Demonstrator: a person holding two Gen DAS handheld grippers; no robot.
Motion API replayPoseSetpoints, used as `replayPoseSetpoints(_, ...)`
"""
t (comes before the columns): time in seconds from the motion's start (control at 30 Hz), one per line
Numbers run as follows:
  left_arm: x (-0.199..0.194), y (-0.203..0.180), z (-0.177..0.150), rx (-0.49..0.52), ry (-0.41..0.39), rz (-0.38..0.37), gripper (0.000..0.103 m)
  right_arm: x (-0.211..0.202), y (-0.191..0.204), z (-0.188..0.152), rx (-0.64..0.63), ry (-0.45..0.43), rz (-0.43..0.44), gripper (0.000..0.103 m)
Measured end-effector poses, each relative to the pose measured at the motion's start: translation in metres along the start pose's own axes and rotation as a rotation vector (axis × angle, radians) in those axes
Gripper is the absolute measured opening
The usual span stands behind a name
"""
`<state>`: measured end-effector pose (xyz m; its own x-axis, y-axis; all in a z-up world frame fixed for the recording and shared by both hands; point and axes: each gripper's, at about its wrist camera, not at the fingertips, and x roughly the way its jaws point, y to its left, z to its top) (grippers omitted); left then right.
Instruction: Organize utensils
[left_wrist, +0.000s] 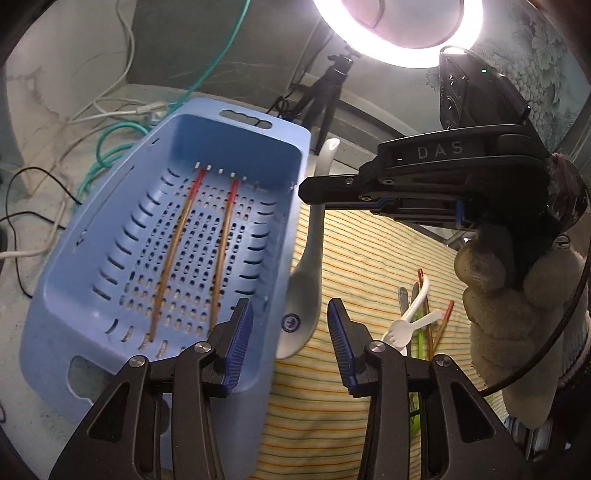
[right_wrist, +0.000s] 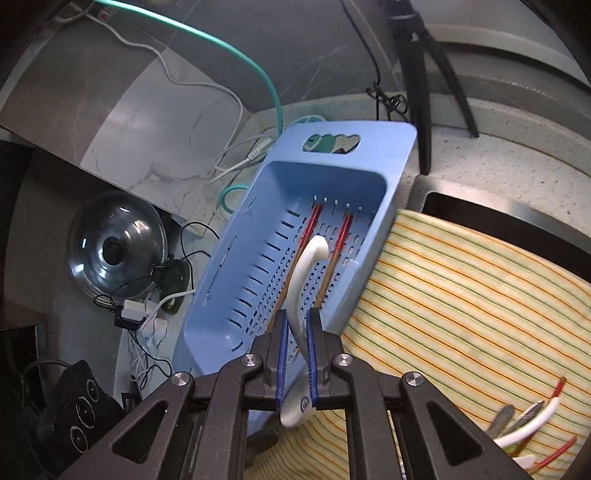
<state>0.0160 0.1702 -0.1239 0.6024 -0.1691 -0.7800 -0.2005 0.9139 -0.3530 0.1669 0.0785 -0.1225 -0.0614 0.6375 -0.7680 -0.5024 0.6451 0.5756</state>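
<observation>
Right gripper (right_wrist: 296, 345) pinches the white ceramic spoon (right_wrist: 308, 266) by its handle, centre frame, hanging over the blue basket (right_wrist: 229, 295) and its two red-tipped chopsticks (right_wrist: 334, 254). Left gripper (left_wrist: 290, 345) hovers spread and empty, lower centre. Remaining utensils (right_wrist: 532, 428), slightly blurred, lie lower right on the striped cloth (right_wrist: 461, 295).

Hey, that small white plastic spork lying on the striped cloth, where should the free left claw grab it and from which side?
Grip the white plastic spork along its thin handle, coming down from above with the open left claw across it. The handle rises clear of the other utensils; the head lies flat on the striped cloth.
</observation>
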Motion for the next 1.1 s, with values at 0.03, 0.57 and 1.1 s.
replayPoseSetpoints(0.03,-0.002,0.003,0.000,-0.003,-0.002,-0.006,0.038,0.002,0.003,0.000,-0.004,0.014,0.006,0.009)
replayPoseSetpoints(0.57,-0.006,-0.009,0.003,0.042,0.010,-0.089,0.038,-0.026,0.028,0.012,-0.101,0.079,-0.034,0.007)
replayPoseSetpoints(1.1,-0.019,0.015,-0.001,0.007,0.000,-0.015,0.038,0.025,0.044,0.022,-0.124,0.149,-0.013,0.007)
